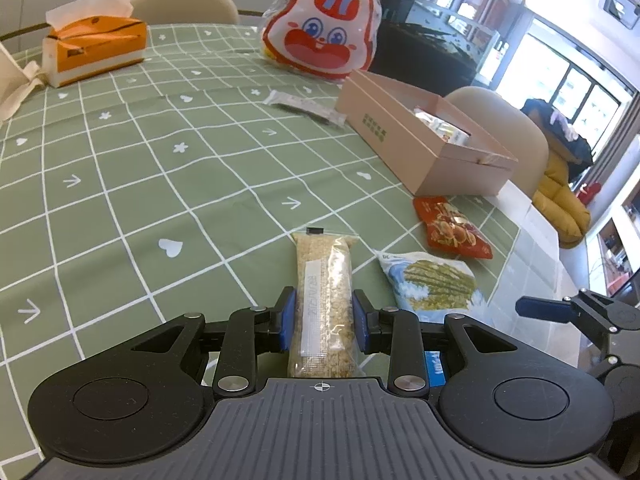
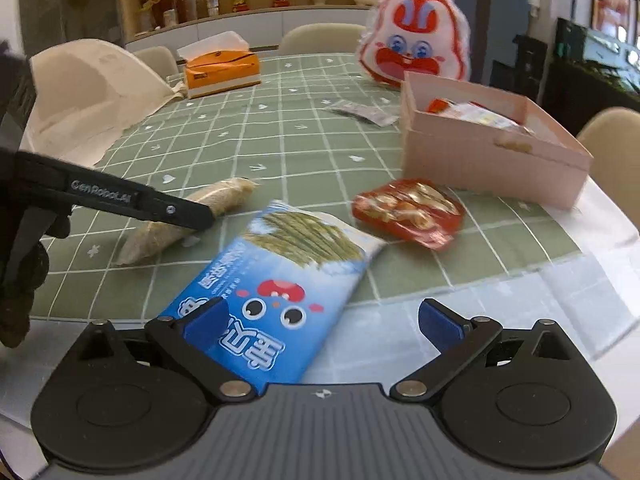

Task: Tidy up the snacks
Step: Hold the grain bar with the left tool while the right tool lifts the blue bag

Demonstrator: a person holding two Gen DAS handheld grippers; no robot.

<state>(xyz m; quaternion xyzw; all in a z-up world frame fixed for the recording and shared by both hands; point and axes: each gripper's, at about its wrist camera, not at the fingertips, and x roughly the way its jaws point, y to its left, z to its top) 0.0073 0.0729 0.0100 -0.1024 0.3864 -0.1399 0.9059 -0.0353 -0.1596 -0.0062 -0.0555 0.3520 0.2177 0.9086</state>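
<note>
My left gripper [image 1: 323, 318] is shut on a clear pack of grain bar [image 1: 323, 304], its blue pads pressing both long sides. The same grain bar [image 2: 224, 196] shows in the right wrist view under the left gripper's black finger. My right gripper [image 2: 322, 318] stands open over a blue seaweed snack pack [image 2: 280, 284], which lies flat on the table between its fingers, untouched by the pads. A red snack pack [image 2: 408, 212] lies past it. The pink box [image 2: 492, 160] at the right holds several snacks.
A rabbit-face bag [image 1: 324, 24] stands at the back beside the pink box [image 1: 400, 136]. An orange tissue box [image 1: 96, 48] sits far left. A small clear wrapper [image 1: 304, 106] lies mid-table. White cloth [image 2: 88, 96] lies at the left. Chairs ring the green checked tablecloth [image 1: 160, 160].
</note>
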